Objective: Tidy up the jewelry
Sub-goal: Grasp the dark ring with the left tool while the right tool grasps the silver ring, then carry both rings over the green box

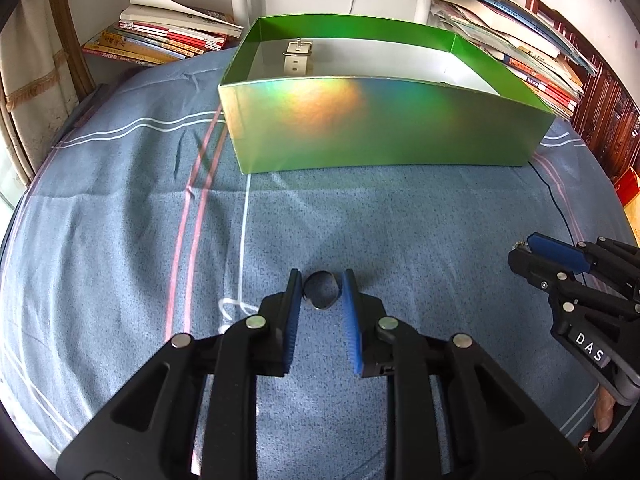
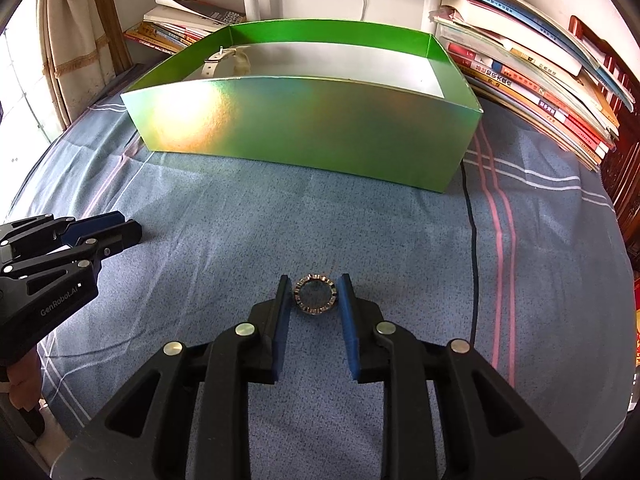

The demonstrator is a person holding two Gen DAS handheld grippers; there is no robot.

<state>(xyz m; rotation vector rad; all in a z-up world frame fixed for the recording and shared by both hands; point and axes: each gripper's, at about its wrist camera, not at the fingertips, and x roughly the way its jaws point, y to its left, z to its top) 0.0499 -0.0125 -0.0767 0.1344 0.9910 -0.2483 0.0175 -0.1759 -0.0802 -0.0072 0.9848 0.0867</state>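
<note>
In the left wrist view my left gripper (image 1: 322, 286) has a dark ring (image 1: 322, 290) between its blue pads; the right pad touches it and a sliver of gap shows at the left pad. In the right wrist view my right gripper (image 2: 313, 294) has a studded silver ring (image 2: 315, 294) between its pads, with small gaps on both sides. Both hover low over the blue striped cloth (image 1: 120, 220). The green iridescent box (image 1: 384, 132) stands beyond, with a white watch strap (image 1: 296, 56) inside; it also shows in the right wrist view (image 2: 304, 128).
Stacks of books lie behind the box on the left (image 1: 168, 36) and right (image 2: 540, 80). A black cable (image 2: 474, 240) runs across the cloth right of the box. A curtain (image 2: 68, 40) hangs at the far left.
</note>
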